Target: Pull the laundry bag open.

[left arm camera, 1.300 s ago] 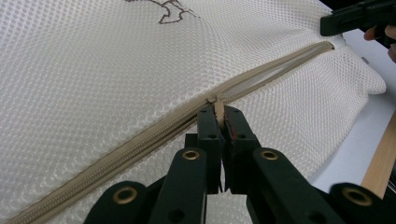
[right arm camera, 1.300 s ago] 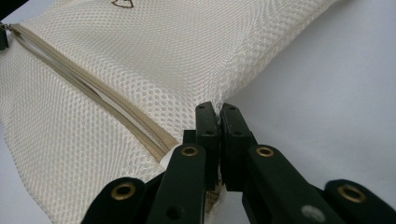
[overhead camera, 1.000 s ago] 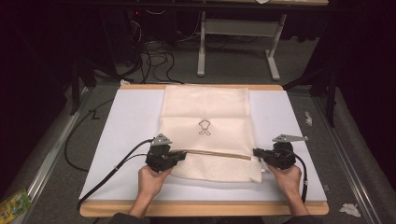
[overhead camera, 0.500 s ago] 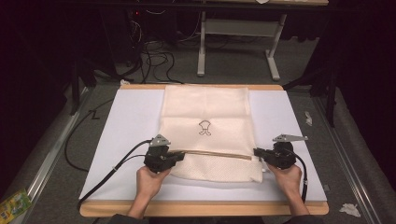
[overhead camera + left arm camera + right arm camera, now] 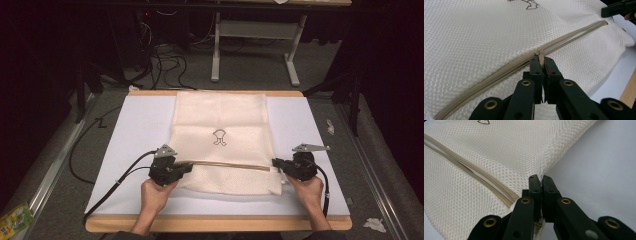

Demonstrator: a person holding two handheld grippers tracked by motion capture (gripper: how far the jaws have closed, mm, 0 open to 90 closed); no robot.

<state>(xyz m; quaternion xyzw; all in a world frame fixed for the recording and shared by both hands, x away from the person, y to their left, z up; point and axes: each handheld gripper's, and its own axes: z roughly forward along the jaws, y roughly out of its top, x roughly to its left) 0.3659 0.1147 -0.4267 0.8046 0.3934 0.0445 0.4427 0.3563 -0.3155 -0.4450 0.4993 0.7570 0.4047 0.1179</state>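
A cream mesh bag point(image 5: 220, 115) lies flat on the white mat point(image 5: 140, 125), with a small dark emblem point(image 5: 219, 137) at its middle. A tan zipper point(image 5: 230, 165) runs across its near part between my two grippers. My left gripper point(image 5: 189, 167) is at the zipper's left end, and in the left gripper view it point(image 5: 541, 60) is shut on the zipper pull point(image 5: 540, 55). Beyond the pull the zipper point(image 5: 574, 35) gapes slightly. My right gripper point(image 5: 275, 162) holds the bag's right side; in its own view it point(image 5: 541, 178) is shut on the bag's side seam point(image 5: 549, 152).
The mat lies on a wooden table whose front edge point(image 5: 215, 224) is close to the hands. Behind the table are a metal stand point(image 5: 250, 40) and floor cables point(image 5: 160, 55). A green packet point(image 5: 15, 218) lies on the floor at left, paper scraps point(image 5: 374, 224) at right.
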